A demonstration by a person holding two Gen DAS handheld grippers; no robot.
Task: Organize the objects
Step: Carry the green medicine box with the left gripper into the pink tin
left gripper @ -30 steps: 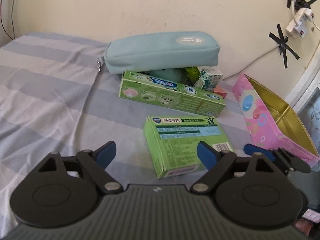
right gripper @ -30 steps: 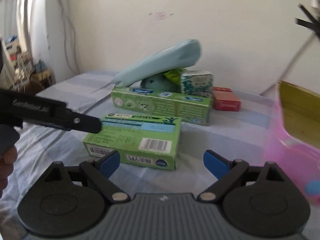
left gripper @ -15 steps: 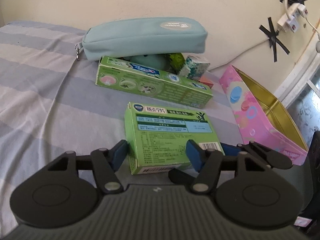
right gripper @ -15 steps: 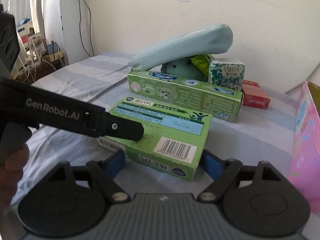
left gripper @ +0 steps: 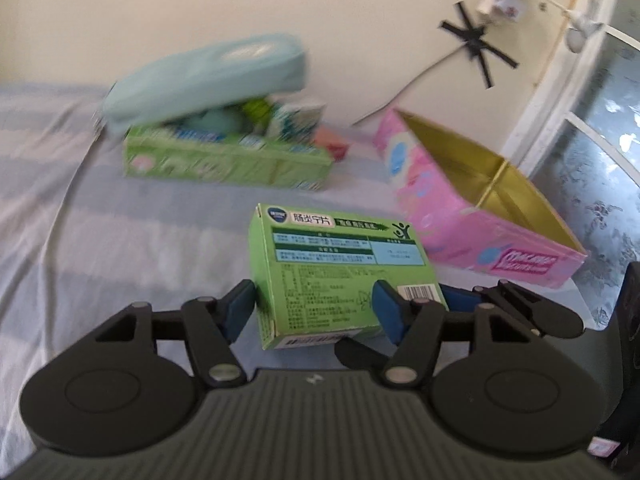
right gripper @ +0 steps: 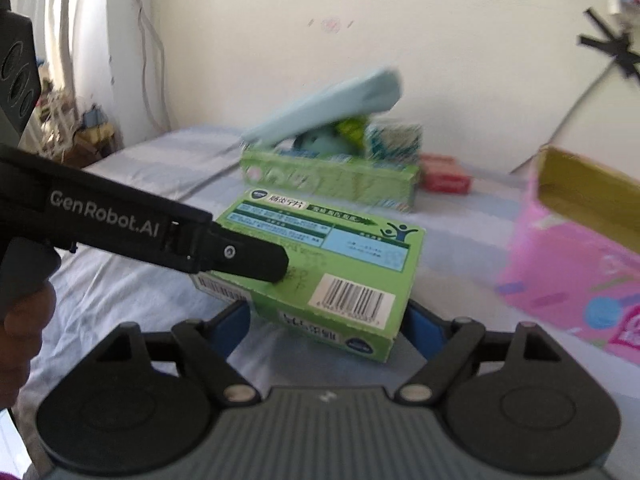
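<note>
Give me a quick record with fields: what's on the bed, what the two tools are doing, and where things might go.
surface: striped bedsheet
held item: green medicine box
left hand-held gripper: closed on the box's sides
right hand-held gripper: closed on the same box
likely destination: open pink box, looks empty
pile behind: teal pouch lying on a long green carton
image quality: background blurred

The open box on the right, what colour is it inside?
The open box is gold-yellow inside, pink with blue spots outside; the left wrist view shows it best.

Both grippers (left gripper: 314,306) (right gripper: 326,326) clamped, fingers partly closed
</note>
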